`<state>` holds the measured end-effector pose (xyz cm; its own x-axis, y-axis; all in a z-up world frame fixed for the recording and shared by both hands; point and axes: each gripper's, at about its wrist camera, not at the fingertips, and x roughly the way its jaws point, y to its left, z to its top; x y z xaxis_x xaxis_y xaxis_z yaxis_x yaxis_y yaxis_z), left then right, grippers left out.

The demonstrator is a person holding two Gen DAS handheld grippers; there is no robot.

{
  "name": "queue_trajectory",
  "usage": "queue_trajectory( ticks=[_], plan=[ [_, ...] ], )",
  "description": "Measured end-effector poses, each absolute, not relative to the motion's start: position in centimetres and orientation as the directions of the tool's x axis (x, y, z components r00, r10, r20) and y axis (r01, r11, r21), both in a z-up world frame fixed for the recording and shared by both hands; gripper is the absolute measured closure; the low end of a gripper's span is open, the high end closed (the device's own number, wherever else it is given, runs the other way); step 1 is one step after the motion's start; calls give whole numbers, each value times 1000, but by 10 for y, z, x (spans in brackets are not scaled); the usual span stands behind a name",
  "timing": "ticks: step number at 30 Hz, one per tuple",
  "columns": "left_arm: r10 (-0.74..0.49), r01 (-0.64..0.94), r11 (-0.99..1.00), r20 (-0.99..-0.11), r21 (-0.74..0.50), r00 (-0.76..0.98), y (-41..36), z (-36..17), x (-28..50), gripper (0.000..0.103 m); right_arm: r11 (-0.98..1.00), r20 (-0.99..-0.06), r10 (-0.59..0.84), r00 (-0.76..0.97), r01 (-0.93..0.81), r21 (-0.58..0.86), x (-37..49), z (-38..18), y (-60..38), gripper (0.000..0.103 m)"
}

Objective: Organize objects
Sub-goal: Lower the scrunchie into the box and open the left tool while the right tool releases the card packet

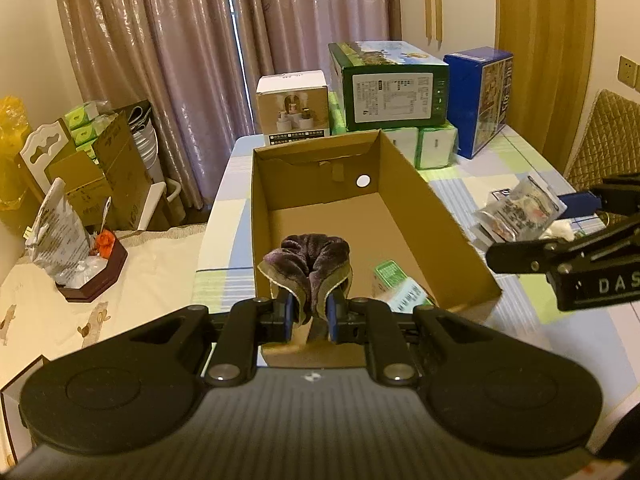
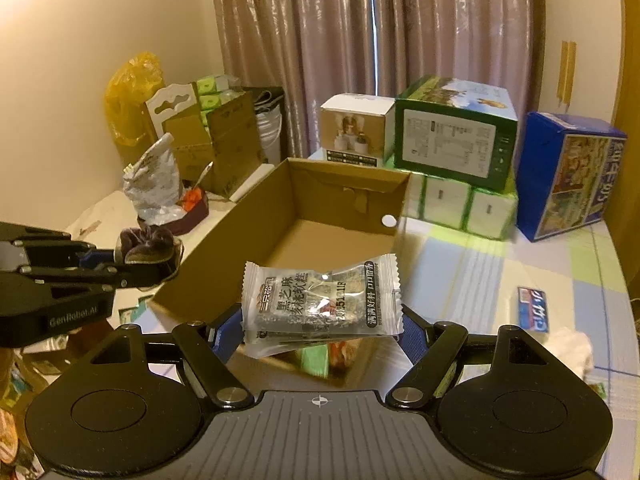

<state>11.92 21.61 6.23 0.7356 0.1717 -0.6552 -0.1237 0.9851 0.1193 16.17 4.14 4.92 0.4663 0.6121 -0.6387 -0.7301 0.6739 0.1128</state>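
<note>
An open cardboard box [image 1: 416,200] [image 2: 240,220] stands on the checked table. My left gripper [image 1: 311,312] is shut on a dark purple plush cloth [image 1: 312,260] and holds it above the box's near end; in the right wrist view that gripper [image 2: 132,268] and the cloth [image 2: 148,246] hang at the box's left wall. My right gripper [image 2: 322,328] is shut on clear snack packets [image 2: 320,300], held over the box's near right corner; they show as the snack packets [image 1: 520,212] at right in the left wrist view. A green-and-white carton [image 1: 400,288] lies inside the box.
Behind the box stand a white box [image 1: 294,106], a green box [image 1: 390,88] on green-white packs [image 1: 434,146] and a blue box [image 1: 482,100]. A small blue packet [image 2: 534,310] and white tissue [image 2: 572,346] lie on the table at right. Cartons and bags crowd the left side.
</note>
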Motion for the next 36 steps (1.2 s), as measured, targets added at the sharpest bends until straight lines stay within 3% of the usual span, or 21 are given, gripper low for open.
queue_trajectory(
  ticks=[10, 12, 14, 27, 28, 30, 36],
  plan=[
    [153, -107, 988, -686, 109, 712, 235, 37, 160, 87, 692, -669, 604, 433, -702, 170, 199, 32, 63, 28],
    [154, -109, 988, -682, 108, 715, 237, 31, 167, 76, 697, -670, 604, 431, -694, 182, 204, 29, 65, 28],
    [157, -111, 988, -684, 111, 712, 239, 27, 173, 72, 702, -670, 602, 433, -688, 185, 208, 28, 66, 28],
    [179, -154, 983, -673, 98, 718, 252, 27, 161, 72, 695, -672, 615, 412, -685, 216, 214, 21, 79, 27],
    [180, -154, 983, -672, 99, 718, 252, 28, 160, 72, 693, -664, 625, 409, -683, 232, 215, 21, 79, 26],
    [186, -158, 982, -670, 103, 719, 251, 28, 158, 71, 689, -645, 646, 408, -675, 263, 218, 23, 78, 14],
    [195, -169, 980, -666, 104, 720, 247, 31, 150, 67, 692, -616, 660, 430, -667, 276, 221, 35, 69, 12]
  ],
)
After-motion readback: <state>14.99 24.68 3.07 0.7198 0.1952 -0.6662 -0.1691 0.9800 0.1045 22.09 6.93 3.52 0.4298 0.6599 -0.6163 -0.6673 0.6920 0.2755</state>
